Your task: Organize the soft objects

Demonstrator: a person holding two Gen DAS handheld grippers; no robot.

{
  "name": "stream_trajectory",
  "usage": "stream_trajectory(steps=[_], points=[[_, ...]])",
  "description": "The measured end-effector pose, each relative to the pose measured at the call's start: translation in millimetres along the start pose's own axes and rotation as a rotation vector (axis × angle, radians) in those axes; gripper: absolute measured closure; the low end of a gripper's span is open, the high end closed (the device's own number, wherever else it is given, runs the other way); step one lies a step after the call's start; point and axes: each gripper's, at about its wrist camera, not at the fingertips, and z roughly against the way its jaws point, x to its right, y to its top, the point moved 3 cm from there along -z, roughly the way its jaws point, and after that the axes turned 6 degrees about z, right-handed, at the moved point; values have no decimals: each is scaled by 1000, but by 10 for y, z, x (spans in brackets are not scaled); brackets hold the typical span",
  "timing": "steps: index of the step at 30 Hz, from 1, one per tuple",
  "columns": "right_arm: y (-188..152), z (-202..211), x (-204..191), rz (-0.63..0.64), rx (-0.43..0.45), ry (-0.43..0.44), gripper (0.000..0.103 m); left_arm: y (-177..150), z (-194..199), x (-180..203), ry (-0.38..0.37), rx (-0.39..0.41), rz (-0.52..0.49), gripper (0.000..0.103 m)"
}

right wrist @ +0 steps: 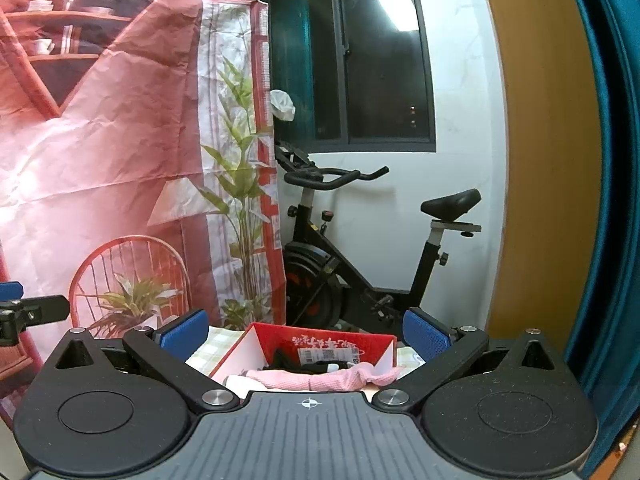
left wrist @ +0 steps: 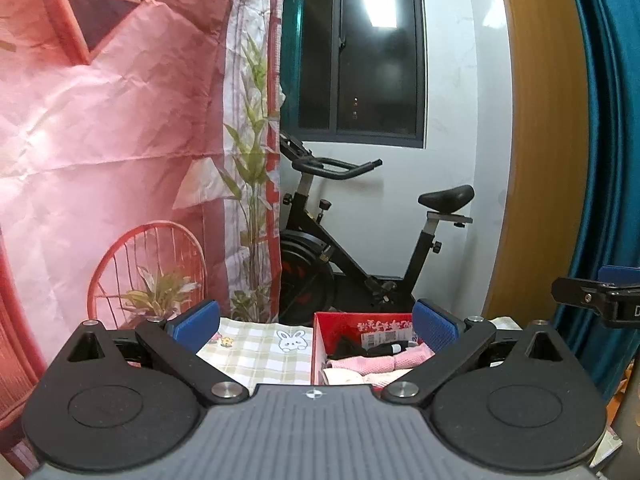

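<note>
A red cardboard box (left wrist: 362,326) stands on a checked tablecloth with a rabbit print (left wrist: 260,350). It holds pink folded cloths (left wrist: 380,362), a whitish cloth and a dark item. The box (right wrist: 320,346) shows in the right wrist view too, with a pink cloth (right wrist: 332,378) lying over its near edge. My left gripper (left wrist: 316,322) is open and empty, raised above the table near the box. My right gripper (right wrist: 306,334) is open and empty, just before the box. Each gripper's finger shows at the edge of the other's view.
A black exercise bike (left wrist: 360,248) stands by the white wall under a dark window. A pink printed backdrop (left wrist: 120,140) hangs on the left. A wooden panel (left wrist: 540,140) and a teal curtain (left wrist: 608,120) are on the right.
</note>
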Motion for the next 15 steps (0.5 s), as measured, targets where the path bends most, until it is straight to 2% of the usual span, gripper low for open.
stream_trajectory(steps=[15], points=[[23, 82, 59, 14, 4, -32, 0, 41, 74, 40, 26, 25, -7, 0]])
